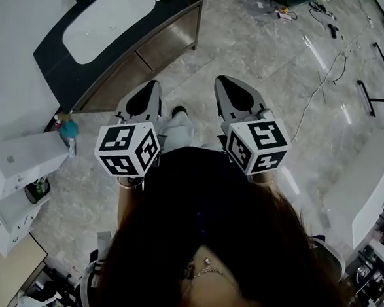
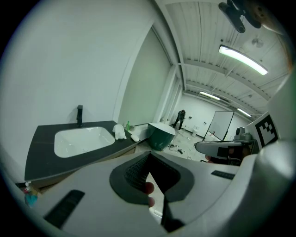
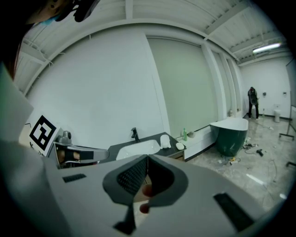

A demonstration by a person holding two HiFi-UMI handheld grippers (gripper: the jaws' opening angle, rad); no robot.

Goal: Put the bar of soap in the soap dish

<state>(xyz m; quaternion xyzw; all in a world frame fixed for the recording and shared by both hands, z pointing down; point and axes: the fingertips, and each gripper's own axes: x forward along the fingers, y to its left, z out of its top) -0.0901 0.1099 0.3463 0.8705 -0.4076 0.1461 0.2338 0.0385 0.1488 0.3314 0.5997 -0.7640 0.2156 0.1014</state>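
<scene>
A dark vanity counter (image 1: 66,75) with a white basin (image 1: 109,19) and a black tap (image 2: 79,115) stands ahead and to the left. On its far end lie a lumpy white object (image 2: 119,132) and a small white oval piece (image 2: 134,137) that looks like the soap; the same pair shows as the lumpy object (image 3: 165,141) and the oval (image 3: 180,146). I cannot tell which is the dish. My left gripper (image 1: 156,83) and right gripper (image 1: 218,78) hang side by side over the floor, short of the counter. Both are shut, with nothing between the jaws.
A dark green bathtub (image 2: 161,135) stands on the floor past the counter, with a green bottle (image 3: 185,134) on a ledge near it. Cables and tools (image 1: 325,28) litter the marble floor. A white cabinet (image 1: 21,164) is at the left. A person (image 3: 252,102) stands far off.
</scene>
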